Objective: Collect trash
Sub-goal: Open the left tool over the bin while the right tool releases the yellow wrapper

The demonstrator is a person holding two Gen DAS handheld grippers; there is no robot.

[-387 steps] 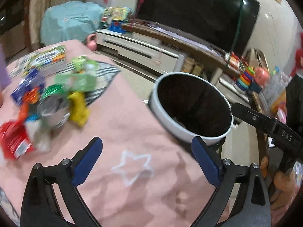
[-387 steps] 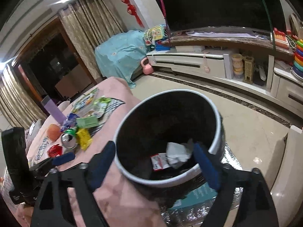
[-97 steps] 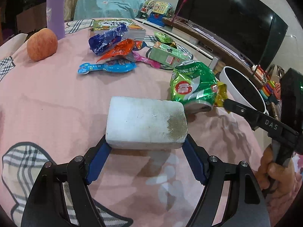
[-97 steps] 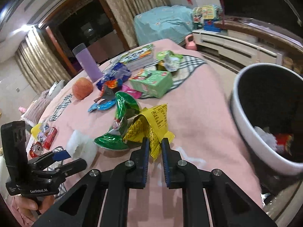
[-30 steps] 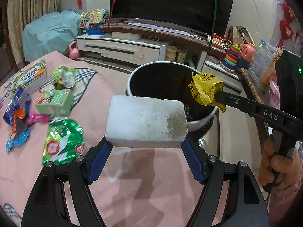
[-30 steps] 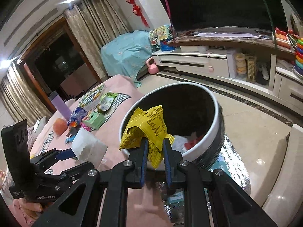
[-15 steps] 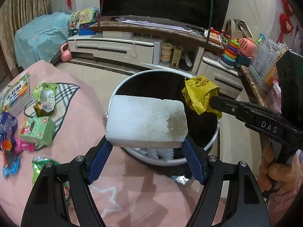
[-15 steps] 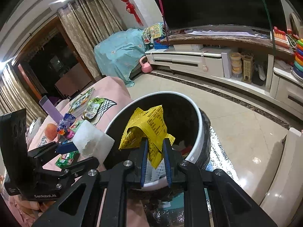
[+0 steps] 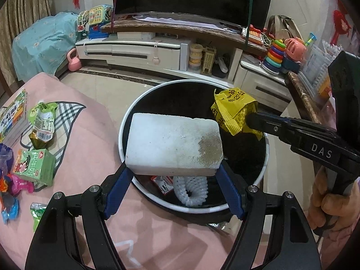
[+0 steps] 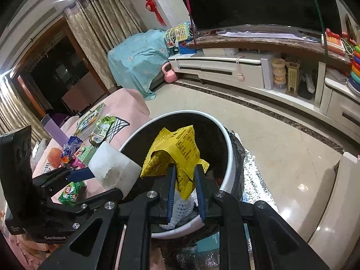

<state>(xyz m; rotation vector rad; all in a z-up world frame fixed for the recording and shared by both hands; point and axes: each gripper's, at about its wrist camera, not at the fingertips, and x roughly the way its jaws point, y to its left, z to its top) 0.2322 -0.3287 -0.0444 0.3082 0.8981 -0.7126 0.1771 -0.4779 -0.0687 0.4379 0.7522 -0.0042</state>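
My left gripper (image 9: 173, 168) is shut on a white foam block (image 9: 171, 141) with a dirty corner, held over the near side of the round bin (image 9: 139, 103). My right gripper (image 10: 184, 180) holds a crumpled yellow wrapper (image 10: 177, 150) upright between its blue pads, over the bin's opening. Its jaws are opening slightly, and the wrapper still stands between them. In the left wrist view the wrapper (image 9: 231, 110) hangs at the block's right. A white foam net (image 9: 191, 191) and a red-and-white packet (image 9: 162, 183) lie inside the bin.
The pink-clothed table (image 9: 90, 135) at the left holds a green carton (image 9: 33, 168), a green packet (image 9: 41, 121), a book (image 9: 13, 117) and other wrappers. A TV cabinet (image 9: 135, 51) runs along the far wall. A shelf with toys (image 9: 299, 94) stands at the right.
Both grippers have moved off the table toward the bin. The block and the wrapper now hang over its opening, and the table's litter has slid to the left.
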